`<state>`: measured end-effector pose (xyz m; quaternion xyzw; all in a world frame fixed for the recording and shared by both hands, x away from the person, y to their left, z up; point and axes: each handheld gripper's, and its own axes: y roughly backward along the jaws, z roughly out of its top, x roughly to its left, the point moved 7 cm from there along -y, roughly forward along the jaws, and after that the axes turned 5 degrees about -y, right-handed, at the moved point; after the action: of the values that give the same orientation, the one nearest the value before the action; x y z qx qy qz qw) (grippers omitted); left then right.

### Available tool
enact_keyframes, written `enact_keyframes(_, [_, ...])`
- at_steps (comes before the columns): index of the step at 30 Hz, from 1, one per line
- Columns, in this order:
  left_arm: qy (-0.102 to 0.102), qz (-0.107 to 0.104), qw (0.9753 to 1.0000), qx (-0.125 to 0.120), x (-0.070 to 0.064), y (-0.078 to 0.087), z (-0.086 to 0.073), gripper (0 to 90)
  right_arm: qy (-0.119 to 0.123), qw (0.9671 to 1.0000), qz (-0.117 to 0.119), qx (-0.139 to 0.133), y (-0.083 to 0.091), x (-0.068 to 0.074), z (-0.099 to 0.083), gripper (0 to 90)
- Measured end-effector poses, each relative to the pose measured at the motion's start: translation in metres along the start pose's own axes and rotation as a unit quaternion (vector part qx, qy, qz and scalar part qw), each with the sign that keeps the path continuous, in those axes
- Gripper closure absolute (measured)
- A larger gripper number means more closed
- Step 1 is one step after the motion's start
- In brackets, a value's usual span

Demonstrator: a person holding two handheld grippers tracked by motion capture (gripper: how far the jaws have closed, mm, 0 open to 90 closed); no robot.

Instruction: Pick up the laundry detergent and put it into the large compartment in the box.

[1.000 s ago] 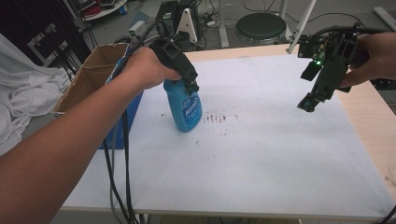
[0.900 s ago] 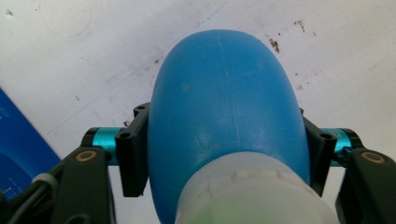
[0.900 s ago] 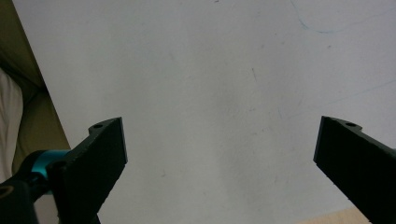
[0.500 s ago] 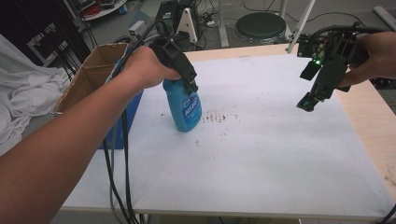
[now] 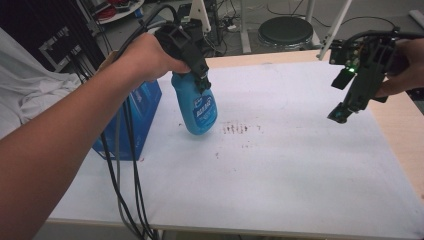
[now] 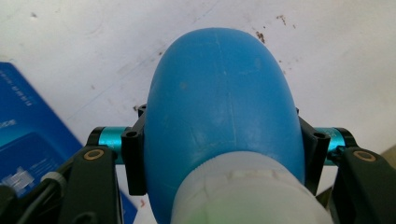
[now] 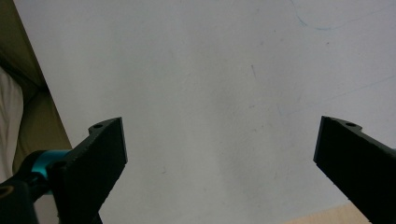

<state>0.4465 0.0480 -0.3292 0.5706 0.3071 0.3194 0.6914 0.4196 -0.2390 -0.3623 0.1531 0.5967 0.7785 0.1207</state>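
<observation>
High view: the left gripper point(image 5: 200, 75) has the blue bottle point(image 5: 199, 107) clamped and hanging over the white surface point(image 5: 300, 165).

In the left gripper view the jaws pinch the bottle's shoulder from both sides, just below its white collar point(image 6: 247, 191), so the grip looks firm. The bottle sits tilted, its base just above or barely touching the sheet beside the brown stain marks point(image 5: 240, 128); I can't tell which. The right gripper point(image 5: 345, 107) hangs off at the far right edge, jaws spread wide and holding nothing. My read: this is the carry-and-aim step, and next comes steadying the bottle over the stain or setting it down, keeping it upright. Count: one bottle, one blue box point(image 5: 135, 125) at the left edge, two grippers.
</observation>
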Motion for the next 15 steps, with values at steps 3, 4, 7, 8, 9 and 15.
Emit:
enact_keyframes(3, [0.0,-0.002,1.0,-0.008,0.003,0.024,-0.006,37.5,0.002,1.0,0.0,0.0,0.001,0.001,0.0,1.7])
enact_keyframes(4, [0.0,-0.003,0.9999,-0.013,0.004,0.032,-0.007,37.5,0.003,1.0,0.0,0.0,0.001,0.001,0.0,1.7])
enact_keyframes(7, [0.001,-0.002,0.9998,-0.018,0.005,0.044,-0.01,37.5,0.002,1.0,0.0,0.0,0.001,0.002,0.0,1.7])
enact_keyframes(8, [-0.004,0.001,0.9997,-0.024,0.008,0.056,-0.012,37.5,0.003,1.0,0.0,0.0,0.001,0.002,0.0,1.7])
enact_keyframes(9, [-0.008,0.002,0.9996,-0.026,0.009,0.063,-0.014,37.5,0.004,1.0,0.0,0.0,0.001,0.003,0.0,1.7])
enact_keyframes(15, [-0.024,-0.002,0.9989,-0.041,0.016,0.1,-0.023,37.5,0.003,1.0,-0.001,0.0,0.002,0.005,0.0,1.7])
